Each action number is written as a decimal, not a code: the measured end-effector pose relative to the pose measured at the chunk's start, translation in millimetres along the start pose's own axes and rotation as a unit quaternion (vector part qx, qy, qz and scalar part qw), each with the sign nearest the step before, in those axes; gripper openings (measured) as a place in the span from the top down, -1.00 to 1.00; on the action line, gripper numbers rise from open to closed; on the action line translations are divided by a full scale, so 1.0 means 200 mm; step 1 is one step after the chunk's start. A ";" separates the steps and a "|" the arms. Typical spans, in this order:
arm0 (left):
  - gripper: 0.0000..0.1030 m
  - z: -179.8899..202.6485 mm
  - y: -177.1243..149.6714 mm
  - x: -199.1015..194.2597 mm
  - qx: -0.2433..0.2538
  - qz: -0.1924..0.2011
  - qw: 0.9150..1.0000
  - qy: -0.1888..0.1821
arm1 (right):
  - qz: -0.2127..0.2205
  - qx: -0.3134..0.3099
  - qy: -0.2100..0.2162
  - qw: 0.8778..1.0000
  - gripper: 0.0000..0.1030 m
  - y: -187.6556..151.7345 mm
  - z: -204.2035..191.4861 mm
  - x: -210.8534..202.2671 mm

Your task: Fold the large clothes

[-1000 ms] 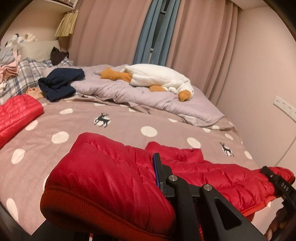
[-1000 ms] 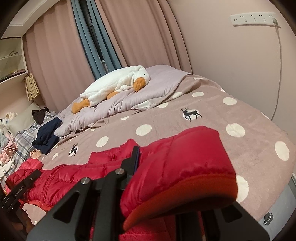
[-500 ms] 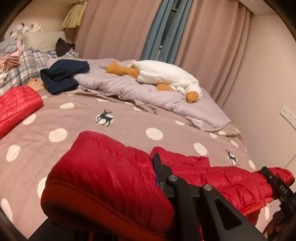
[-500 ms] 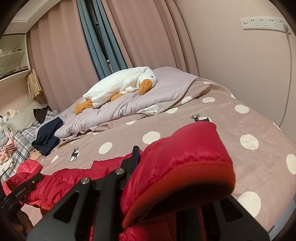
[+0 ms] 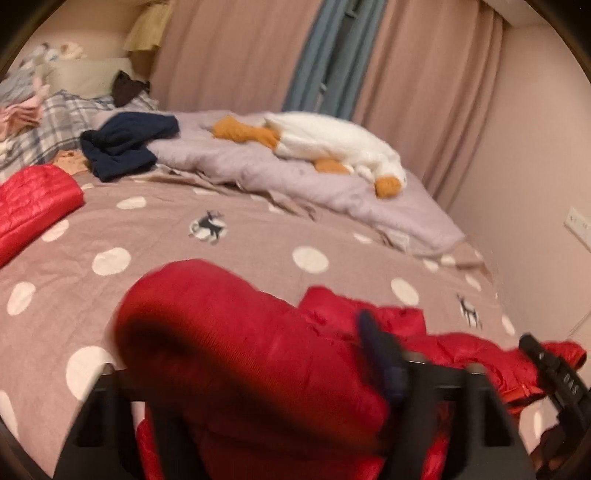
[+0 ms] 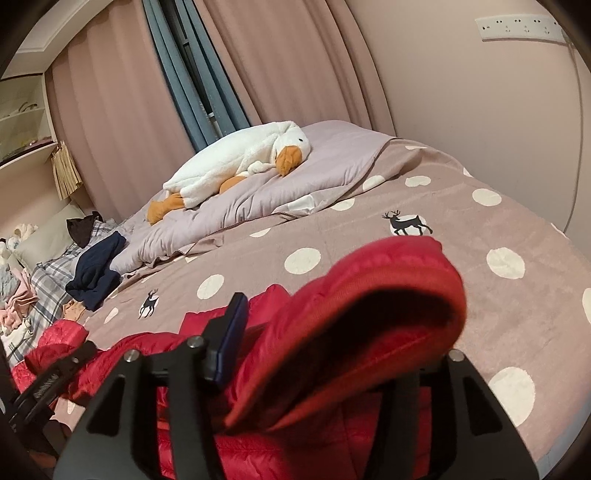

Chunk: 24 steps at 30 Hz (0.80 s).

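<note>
The red puffer jacket (image 5: pixel 458 350) lies stretched across the near edge of the bed (image 5: pixel 236 258), over the dotted brown blanket, with a sleeve held at each end. The left gripper (image 5: pixel 258 398) has one cuff (image 5: pixel 207 332) bunched between its fingers; the right finger (image 5: pixel 380 354) presses the cloth from one side and the jaws are closed on that cuff. This view is blurred. The right gripper (image 6: pixel 332 350) holds the other cuff (image 6: pixel 388 295) the same way, jaws clamped on it, its left finger (image 6: pixel 231 339) flat against the padded fabric. The ribbed cuff opening gapes toward the camera in both views. From each camera the other gripper shows far off at the opposite end of the jacket, at the frame's edge.

Farther up the bed from the jacket, a lilac duvet (image 6: pixel 258 199) is rumpled, and a white goose plush (image 6: pixel 236 162) with orange beak and feet lies on top of it. Left of the duvet sits a navy garment (image 5: pixel 125 144), beside a plaid sheet (image 5: pixel 55 122) with pink clothes on it. Another red padded piece (image 5: pixel 33 203) lies at the left edge of the bed, apart from the held jacket. Behind the bed hang pink curtains (image 6: pixel 122 110) with a blue one (image 6: pixel 195 74) between them. On the wall right of the bed is a white socket strip (image 6: pixel 521 26).
</note>
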<state>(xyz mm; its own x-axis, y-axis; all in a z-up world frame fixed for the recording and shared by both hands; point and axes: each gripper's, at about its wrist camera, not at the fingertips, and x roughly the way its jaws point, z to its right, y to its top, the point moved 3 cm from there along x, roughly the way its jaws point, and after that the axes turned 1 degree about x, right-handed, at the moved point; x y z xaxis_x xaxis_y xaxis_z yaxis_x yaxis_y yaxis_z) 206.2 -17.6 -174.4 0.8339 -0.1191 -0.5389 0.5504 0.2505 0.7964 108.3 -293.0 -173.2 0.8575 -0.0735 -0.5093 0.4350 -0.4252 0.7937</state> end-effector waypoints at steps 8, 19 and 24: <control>-0.76 -0.01 0.01 0.00 0.006 -0.003 1.000 0.003 | 0.009 0.012 -0.007 1.000 -0.55 0.00 0.02 -0.01; -0.92 -0.01 0.05 -0.09 -0.001 0.017 1.000 -0.004 | 0.017 0.005 -0.001 1.000 -0.69 0.04 -0.02 -0.08; -0.95 -0.01 0.06 -0.16 -0.002 0.027 1.000 -0.006 | 0.028 0.005 0.008 1.000 -0.76 0.05 -0.03 -0.15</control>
<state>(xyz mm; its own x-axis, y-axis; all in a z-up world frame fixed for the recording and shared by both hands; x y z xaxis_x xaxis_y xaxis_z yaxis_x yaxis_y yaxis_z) 186.1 -8.3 -147.9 0.8629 -0.1170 -0.4916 0.5043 0.2614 0.8230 87.9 -290.4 -147.9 0.8845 -0.0837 -0.4590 0.3838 -0.4290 0.8177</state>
